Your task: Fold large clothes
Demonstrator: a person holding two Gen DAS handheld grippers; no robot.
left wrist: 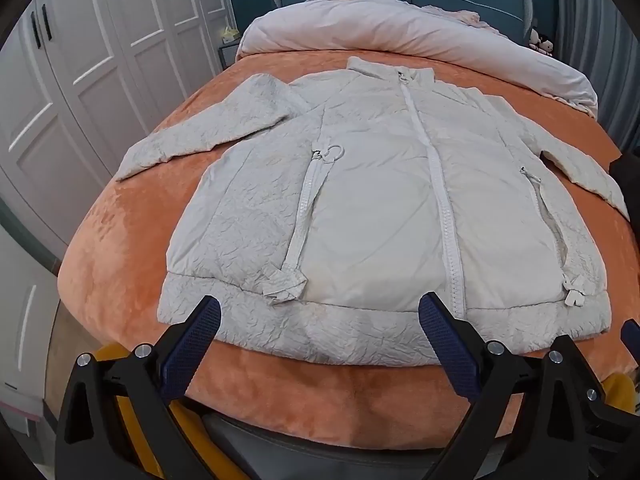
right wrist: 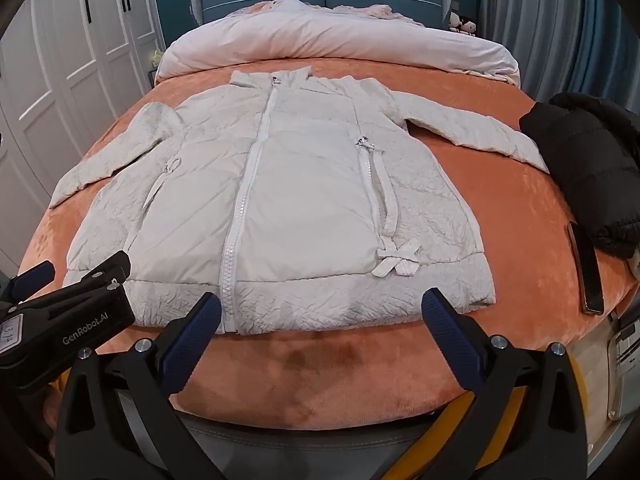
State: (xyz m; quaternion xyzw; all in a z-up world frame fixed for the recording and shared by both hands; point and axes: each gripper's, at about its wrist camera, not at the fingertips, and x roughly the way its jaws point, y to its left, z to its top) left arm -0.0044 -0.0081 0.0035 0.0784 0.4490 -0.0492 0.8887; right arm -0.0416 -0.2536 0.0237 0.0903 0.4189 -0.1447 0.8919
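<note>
A white padded jacket (left wrist: 380, 208) lies flat, front up and zipped, on the orange bedspread (left wrist: 120, 240), collar toward the headboard and both sleeves spread out. It also shows in the right wrist view (right wrist: 304, 208). My left gripper (left wrist: 320, 312) is open and empty, just above the jacket's hem near the bed's foot edge. My right gripper (right wrist: 320, 308) is open and empty, at the hem to the right of the centre zip. The left gripper's body (right wrist: 68, 300) shows at the left of the right wrist view.
A black puffer jacket (right wrist: 588, 168) lies on the bed's right side, with a dark phone (right wrist: 588, 272) beside it. A rolled white duvet (right wrist: 332, 44) lies across the head of the bed. White wardrobes (left wrist: 80, 60) stand to the left.
</note>
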